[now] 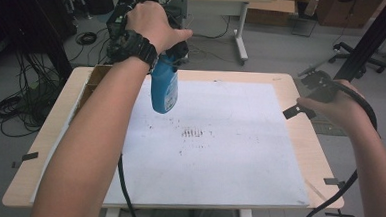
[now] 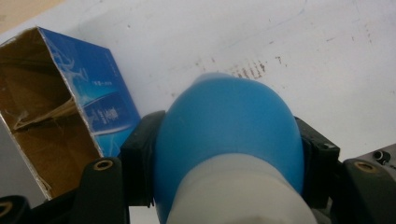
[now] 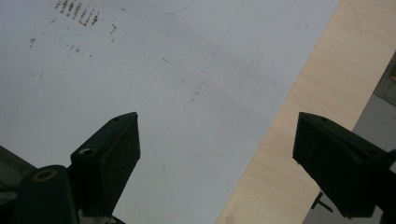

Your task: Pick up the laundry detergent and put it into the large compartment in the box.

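A wooden table [image 1: 299, 144] is carrying a big white board [image 1: 228, 155], marked with dark smudges [image 1: 192, 133] near the middle. At the left edge an open cardboard box [image 2: 56, 121] with a blue printed side is standing. The left gripper [image 1: 171, 55] is clamping a blue bottle [image 1: 164, 89] up by its neck, so the bottle is hanging in the air above the board, beside the box. The right gripper [image 3: 217, 158] is waiting over the board's right edge, jaws wide apart and empty. The bottle is rounded and smooth, so I reckon it could be slipping or swinging in that narrow grip and clipping the box wall.
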